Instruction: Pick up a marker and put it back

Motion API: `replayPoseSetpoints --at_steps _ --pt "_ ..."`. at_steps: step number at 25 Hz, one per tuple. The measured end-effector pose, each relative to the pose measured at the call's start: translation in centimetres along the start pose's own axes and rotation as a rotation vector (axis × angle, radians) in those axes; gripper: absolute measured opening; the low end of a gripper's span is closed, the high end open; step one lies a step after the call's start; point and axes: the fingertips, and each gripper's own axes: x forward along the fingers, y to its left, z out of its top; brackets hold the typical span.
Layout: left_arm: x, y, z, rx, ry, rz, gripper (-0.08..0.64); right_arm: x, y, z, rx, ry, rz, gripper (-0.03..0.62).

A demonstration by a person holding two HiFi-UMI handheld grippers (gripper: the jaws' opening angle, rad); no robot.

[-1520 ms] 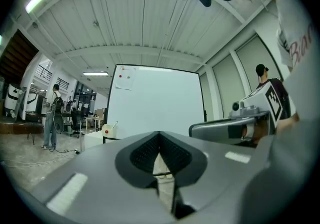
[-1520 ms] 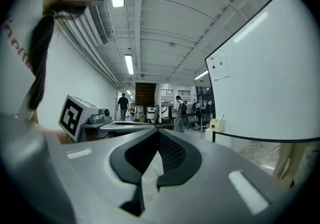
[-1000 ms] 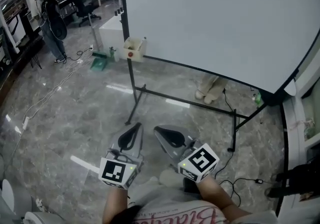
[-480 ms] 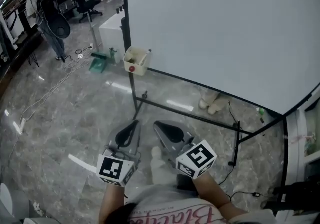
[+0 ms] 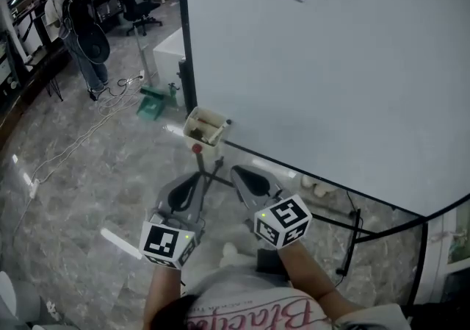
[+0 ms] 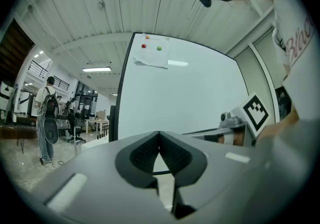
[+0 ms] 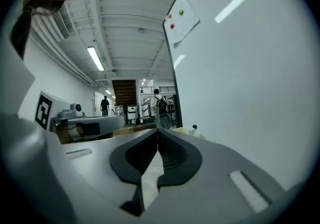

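Left hand-held gripper (image 6: 159, 138) and right hand-held gripper (image 7: 158, 137) side by side, each with jaws closed and nothing between them. Just ahead of their tips, a holder box (image 5: 203, 128) at the whiteboard's (image 5: 330, 64) lower corner, with a marker (image 7: 193, 127) standing in it.

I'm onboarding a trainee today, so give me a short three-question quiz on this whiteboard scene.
1. True or false: the left tool holds a marker.
2. In the head view, the small beige holder box hangs at which part of the large white whiteboard: A) lower left corner, B) top edge, C) right edge?
3. Fill in: the jaws of the right tool are ____.
Key: 1 false; 2 A; 3 shut.
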Motion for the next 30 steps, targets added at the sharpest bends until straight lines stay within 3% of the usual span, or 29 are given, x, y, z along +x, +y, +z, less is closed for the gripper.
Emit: replayPoseSetpoints --at_steps 10,17,18,23,30 --pt "4.1 3.6 -1.9 0.001 0.041 0.053 0.0 7.9 -7.0 -4.0 0.138 0.094 -0.044 0.144" --pt "5.2 6.6 -2.1 -0.001 0.058 0.07 0.0 11.4 -8.8 -4.1 0.193 0.09 -0.088 0.13" --pt "5.4 6.9 -2.2 -0.005 0.061 0.07 0.0 11.7 -8.8 -3.9 0.203 0.089 -0.088 0.093" --pt "6.2 8.0 -2.4 -0.009 0.067 0.047 0.0 12.3 -7.8 -2.7 0.215 0.063 -0.043 0.078" --pt "6.3 8.6 -0.3 -0.01 -0.007 0.025 0.0 9.7 -6.0 4.5 0.125 -0.127 -0.021 0.077"
